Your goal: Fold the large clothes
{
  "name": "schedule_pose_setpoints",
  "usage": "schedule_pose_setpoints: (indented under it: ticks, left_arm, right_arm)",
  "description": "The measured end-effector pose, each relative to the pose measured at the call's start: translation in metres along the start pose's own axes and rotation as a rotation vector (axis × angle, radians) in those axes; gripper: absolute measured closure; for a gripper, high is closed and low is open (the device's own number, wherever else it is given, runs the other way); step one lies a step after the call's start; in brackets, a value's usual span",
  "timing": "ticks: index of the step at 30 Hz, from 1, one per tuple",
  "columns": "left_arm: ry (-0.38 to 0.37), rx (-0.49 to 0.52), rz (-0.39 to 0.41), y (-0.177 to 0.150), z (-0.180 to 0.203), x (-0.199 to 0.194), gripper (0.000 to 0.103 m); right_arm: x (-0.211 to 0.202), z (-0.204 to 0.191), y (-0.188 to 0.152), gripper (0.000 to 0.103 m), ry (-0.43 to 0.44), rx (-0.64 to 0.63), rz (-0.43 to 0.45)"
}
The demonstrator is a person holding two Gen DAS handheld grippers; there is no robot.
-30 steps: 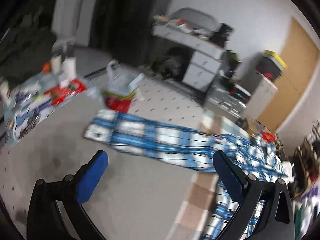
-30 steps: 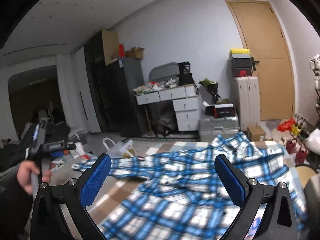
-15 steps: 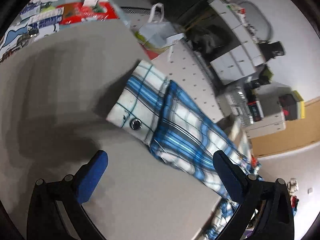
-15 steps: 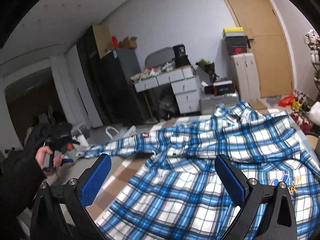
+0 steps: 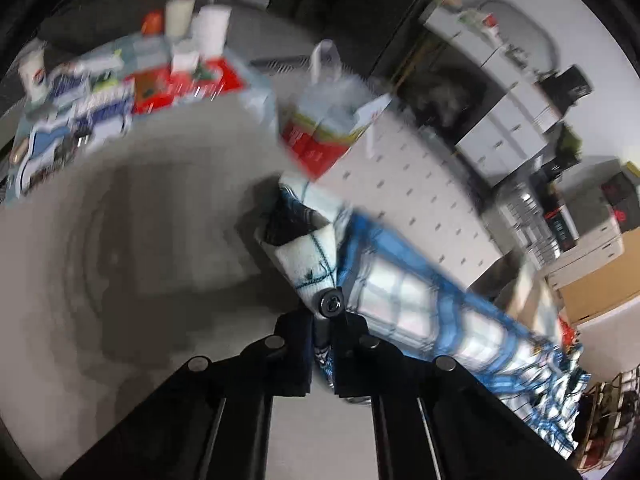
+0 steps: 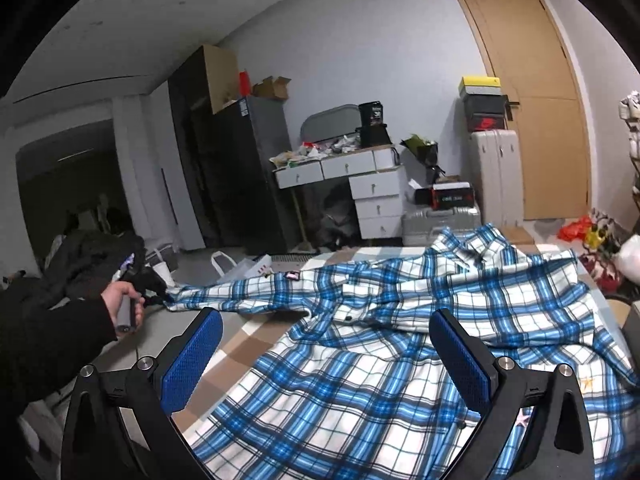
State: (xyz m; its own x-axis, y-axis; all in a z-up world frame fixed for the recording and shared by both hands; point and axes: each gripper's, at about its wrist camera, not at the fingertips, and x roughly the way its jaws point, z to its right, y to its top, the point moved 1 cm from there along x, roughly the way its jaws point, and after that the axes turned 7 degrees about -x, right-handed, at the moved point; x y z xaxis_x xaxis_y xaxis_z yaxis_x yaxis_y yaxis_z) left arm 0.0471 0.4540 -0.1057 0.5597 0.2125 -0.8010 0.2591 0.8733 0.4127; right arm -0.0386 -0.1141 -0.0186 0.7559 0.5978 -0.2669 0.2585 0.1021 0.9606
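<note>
— Where's the shirt (image 6: 400, 344)?
— It's lying spread on the table (image 5: 132, 280). My left gripper (image 5: 322, 326) is pinching the cuff (image 5: 308, 264); my right gripper (image 6: 326, 354) is hovering spread above the body.

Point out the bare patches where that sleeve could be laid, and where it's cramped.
Free: the grey surface left of the cuff, between it and the packets. Also the tan-checked strip below the sleeve, beside the shirt body. Crowded: the packets along the far edge and the bag just behind the cuff, which the left gripper pinches.
</note>
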Motion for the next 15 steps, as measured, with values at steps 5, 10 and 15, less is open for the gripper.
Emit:
schedule_pose_setpoints:
  ticks: [5, 10, 15]
  left_arm:
    - [-0.161, 0.179, 0.128, -0.005, 0.072, -0.067, 0.101]
    - [-0.377, 0.460, 0.178, -0.051, 0.188, -0.148, 0.102]
    - [-0.572, 0.743, 0.131, -0.146, 0.310, -0.206, 0.102]
  right_arm:
    - [-0.005, 0.009, 0.003, 0.000, 0.003, 0.032, 0.006]
    - [-0.007, 0.019, 0.006, 0.000, -0.104, 0.041, -0.008]
    - [-0.011, 0.036, 0.007, 0.000, -0.245, 0.052, -0.025]
